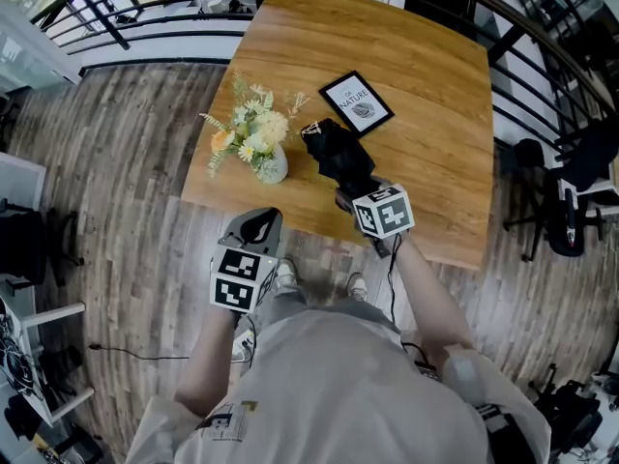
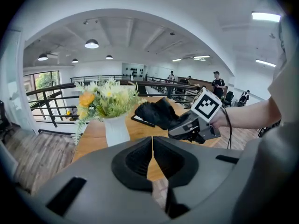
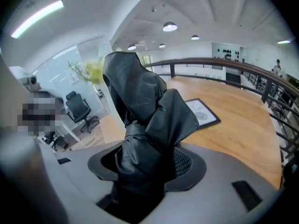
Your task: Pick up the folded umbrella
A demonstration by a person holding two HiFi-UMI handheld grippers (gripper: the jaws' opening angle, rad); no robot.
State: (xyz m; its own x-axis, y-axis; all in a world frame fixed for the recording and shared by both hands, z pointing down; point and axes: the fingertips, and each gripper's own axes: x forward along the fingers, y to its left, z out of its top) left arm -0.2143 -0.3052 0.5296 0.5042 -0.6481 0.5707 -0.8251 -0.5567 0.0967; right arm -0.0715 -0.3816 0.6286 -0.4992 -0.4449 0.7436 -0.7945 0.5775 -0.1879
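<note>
Pickup looks basically done, so I'd say the job now is just carrying it clean. Lift straight up with a firm squeeze: the fabric is soft and the bundle is top-heavy, so it could slip or droop if the grip eases off. I'd avoid swinging it sideways too.

The right claw (image 3: 149, 164) is clamped on the lower end of the black folded fabric umbrella (image 3: 140, 106), jaws partly apart because the bundle fills the gap. The rest of it sticks up and out past the jaw tips. It looks clear of the wooden bench (image 1: 426, 114) under it.

The left claw (image 2: 152, 160) is closed with nothing in it, jaws meeting, hanging off the near bench edge to the side of the right one.

Just beyond the left claw is a white vase of yellow and white flowers (image 1: 271, 167), close beside the umbrella. Farther out past the right claw's tips is a black-framed print (image 1: 356, 104).
</note>
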